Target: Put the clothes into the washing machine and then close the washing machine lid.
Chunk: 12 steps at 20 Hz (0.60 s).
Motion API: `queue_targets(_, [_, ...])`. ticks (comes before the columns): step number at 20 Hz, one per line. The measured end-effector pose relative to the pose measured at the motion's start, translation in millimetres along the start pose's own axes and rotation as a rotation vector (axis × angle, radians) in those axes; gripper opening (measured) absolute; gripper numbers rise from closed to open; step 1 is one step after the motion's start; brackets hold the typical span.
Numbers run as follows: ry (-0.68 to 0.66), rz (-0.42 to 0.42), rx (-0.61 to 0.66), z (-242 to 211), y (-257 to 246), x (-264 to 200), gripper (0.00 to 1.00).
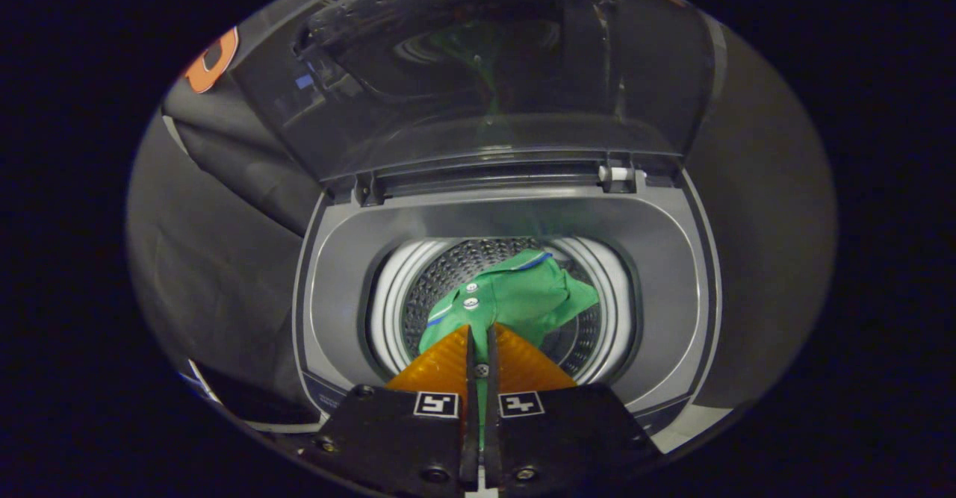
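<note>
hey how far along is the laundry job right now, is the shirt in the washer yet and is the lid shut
Partly done. The lid stands open, so loading is possible. The hand-held gripper is shut on the green shirt, holding it over the drum, with cloth pinched between its fingers. Left to do: release the shirt into the drum, then close the lid.

A dark, creased cloth wall (224, 259) hangs behind and to both sides, with folds showing at one side.

dim booth; black cloth wall (224, 184) hangs creased on both sides.
</note>
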State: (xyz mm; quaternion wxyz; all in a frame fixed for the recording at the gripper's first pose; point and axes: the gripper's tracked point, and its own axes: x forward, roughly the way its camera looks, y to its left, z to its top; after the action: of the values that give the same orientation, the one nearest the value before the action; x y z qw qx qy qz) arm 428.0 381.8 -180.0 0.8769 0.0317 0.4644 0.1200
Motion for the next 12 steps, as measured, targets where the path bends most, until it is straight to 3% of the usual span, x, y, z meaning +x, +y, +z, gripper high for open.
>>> queue_targets(5, [-0.019,0.001,-0.001,-1,-2,-5,0.13])
queue_targets(10, [-0.021,-0.033,0.006,-12,-13,-12,0.92])
queue_targets(12, [-0.024,-0.039,0.011,-15,-15,-14,0.89])
